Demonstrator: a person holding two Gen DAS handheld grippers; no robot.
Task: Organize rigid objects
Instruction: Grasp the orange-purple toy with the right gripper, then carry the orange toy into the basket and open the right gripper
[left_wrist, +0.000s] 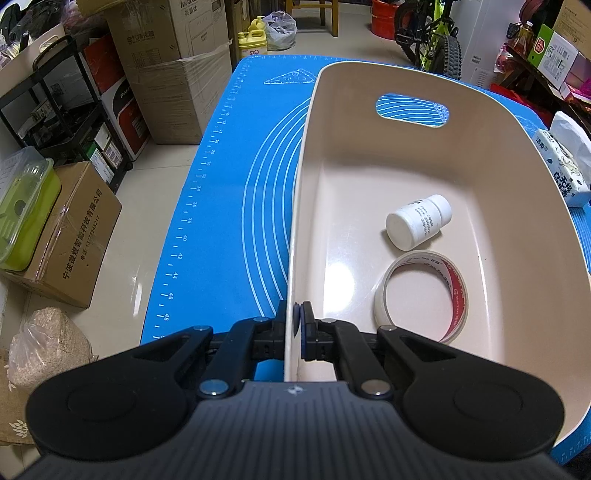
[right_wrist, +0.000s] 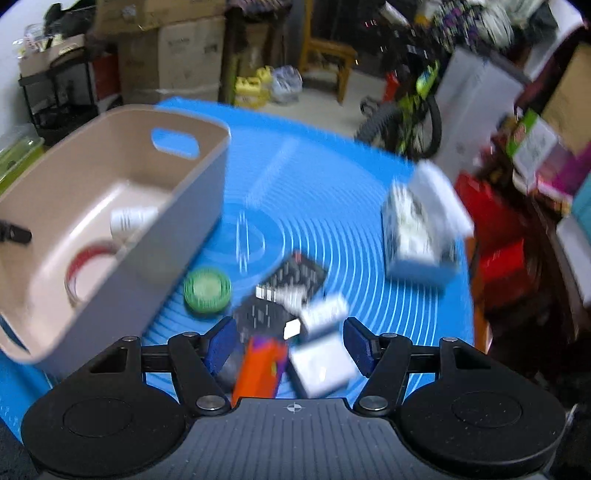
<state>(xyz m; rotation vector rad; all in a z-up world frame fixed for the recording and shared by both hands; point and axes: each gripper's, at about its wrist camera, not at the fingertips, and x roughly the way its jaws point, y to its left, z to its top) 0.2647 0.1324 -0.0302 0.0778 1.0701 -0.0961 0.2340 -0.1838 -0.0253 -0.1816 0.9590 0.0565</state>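
Observation:
A beige bin (left_wrist: 491, 155) (right_wrist: 122, 206) stands on the blue mat (left_wrist: 221, 192) (right_wrist: 332, 206). Inside it lie a white pill bottle (left_wrist: 417, 221) (right_wrist: 131, 218) and a roll of tape (left_wrist: 421, 291) (right_wrist: 88, 266). My left gripper (left_wrist: 293, 325) is shut on the bin's near-left wall, one pad on each side of the wall. My right gripper (right_wrist: 290, 341) is open above a blurred pile on the mat: an orange item (right_wrist: 260, 369), a white box (right_wrist: 319, 369), a small white item (right_wrist: 325, 312) and black cards (right_wrist: 291, 277). A green lid (right_wrist: 207, 290) lies beside the bin. Nothing is pressed between the right pads.
A white tissue pack (right_wrist: 417, 229) (left_wrist: 565, 170) sits on the mat's right side. Cardboard boxes (left_wrist: 177, 74), a black shelf (left_wrist: 62, 107), a bicycle (left_wrist: 436, 33) and a cluttered red stand (right_wrist: 498, 236) surround the table. The mat's edge drops to the floor on the left.

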